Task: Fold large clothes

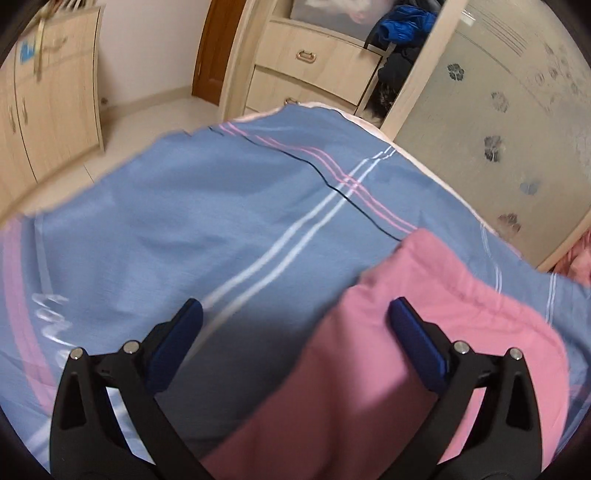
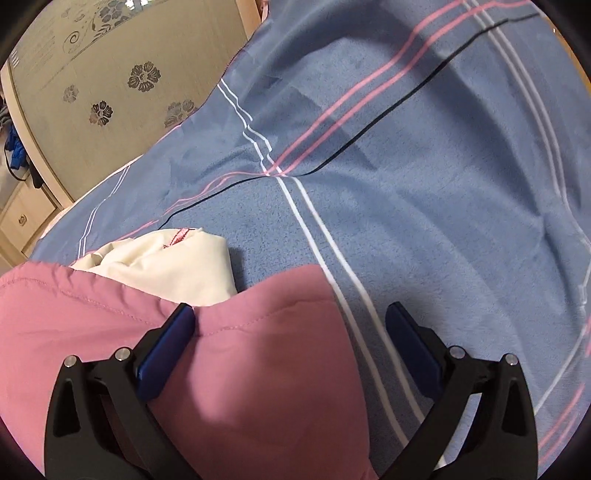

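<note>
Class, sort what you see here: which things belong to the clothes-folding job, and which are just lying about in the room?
Belongs to the job:
pink padded garment
cream lining
left gripper, open
right gripper, open
blue striped bedsheet, the work surface

Just lying about:
blue jacket
pale wooden drawers
frosted flower-print wardrobe door

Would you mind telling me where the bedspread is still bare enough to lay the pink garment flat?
Bare blue bedspread lies right of the pink garment, past the white stripes. In the left wrist view, bare bedspread also lies left of it. It is crowded at the cream lining by the wardrobe side.
</note>
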{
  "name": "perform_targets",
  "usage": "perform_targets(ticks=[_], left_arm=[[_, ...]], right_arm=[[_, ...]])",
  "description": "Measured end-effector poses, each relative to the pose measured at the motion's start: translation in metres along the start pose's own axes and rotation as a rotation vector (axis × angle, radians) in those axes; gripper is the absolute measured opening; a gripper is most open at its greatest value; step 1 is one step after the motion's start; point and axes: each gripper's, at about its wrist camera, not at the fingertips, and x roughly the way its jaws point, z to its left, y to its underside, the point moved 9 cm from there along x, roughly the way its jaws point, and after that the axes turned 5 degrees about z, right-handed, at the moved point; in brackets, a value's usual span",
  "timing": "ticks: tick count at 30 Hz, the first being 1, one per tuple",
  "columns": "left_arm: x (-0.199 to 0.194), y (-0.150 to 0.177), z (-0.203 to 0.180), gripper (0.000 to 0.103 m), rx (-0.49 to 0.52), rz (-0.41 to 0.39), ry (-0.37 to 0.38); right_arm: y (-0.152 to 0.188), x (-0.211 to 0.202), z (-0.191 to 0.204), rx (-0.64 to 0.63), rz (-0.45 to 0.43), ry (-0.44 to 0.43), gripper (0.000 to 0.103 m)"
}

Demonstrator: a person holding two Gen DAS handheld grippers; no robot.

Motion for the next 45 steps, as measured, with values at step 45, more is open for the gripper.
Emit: perform_targets(ticks=[45], left_arm=[[-0.37, 0.274, 0.017, 0.101, 0.603, -0.166, 0.138]], right_arm=[[0.259, -0.389, 0.052, -0.348, -0.137, -0.184, 0.102]])
